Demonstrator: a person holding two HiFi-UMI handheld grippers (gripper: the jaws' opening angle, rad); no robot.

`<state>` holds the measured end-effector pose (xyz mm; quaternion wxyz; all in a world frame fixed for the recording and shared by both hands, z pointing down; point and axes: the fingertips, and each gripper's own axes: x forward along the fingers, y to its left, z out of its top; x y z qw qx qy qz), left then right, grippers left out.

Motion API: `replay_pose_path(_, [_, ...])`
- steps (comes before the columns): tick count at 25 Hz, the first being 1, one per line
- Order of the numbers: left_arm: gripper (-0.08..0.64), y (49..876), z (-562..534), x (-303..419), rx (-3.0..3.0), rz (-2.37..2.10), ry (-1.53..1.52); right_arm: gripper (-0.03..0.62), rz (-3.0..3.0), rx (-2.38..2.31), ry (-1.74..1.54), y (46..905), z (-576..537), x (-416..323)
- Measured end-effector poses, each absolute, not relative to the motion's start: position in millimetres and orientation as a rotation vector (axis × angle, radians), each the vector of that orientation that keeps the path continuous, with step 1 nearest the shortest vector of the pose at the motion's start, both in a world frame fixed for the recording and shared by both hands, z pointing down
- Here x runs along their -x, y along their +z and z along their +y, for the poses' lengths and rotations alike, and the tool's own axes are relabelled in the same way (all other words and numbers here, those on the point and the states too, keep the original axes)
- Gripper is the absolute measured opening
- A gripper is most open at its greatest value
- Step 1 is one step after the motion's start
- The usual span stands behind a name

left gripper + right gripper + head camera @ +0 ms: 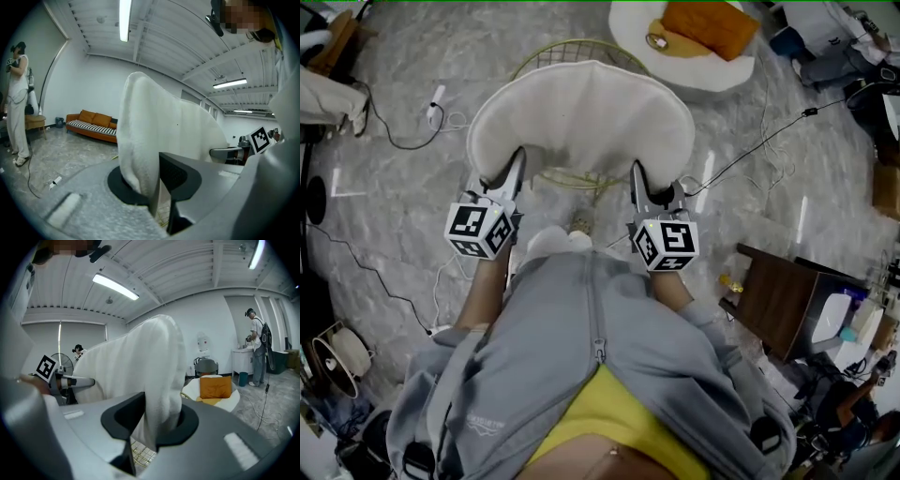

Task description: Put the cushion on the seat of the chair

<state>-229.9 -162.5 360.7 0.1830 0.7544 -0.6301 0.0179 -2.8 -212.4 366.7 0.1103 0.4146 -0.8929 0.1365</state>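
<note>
Hanging over the chair, the white cushion (581, 117) is held up by its near edge, one corner in each gripper. Most of the gold wire chair (572, 54) is hidden under it; only bits of wire are seen past its far edge and below its near edge. It cannot be told if the cushion touches the seat. The tips of the jaws are covered by the soft edge in the head view.

The cushion's long side is laid from left to right, and its round, curved edge is pointed away from the person. In the gripper views it is seen standing up tall from the jaws.

The left gripper (508, 183) is clamped on the cushion's left corner, with the fluffy cloth squeezed between its jaws. The right gripper (642, 183) is clamped on the right corner the same way.

Farther off, an orange pillow (711, 26) is seen on another white seat (717, 67). A brown wooden table (778, 295) is cut off at the right side.
</note>
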Motion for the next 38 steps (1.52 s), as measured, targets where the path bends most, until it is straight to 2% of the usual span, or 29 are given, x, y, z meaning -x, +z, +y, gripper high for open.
replay_pose_path(18, [0.063,411,-194,250,-2.287,-1.360,0.137,0.083,-2.397,-1.511,0.553,414,-192,16])
replay_pose_path(38, [0.064,585,-208,265,-2.113,-1.184,0.299,0.084,-2.224,-1.393,0.775,581,-197,31])
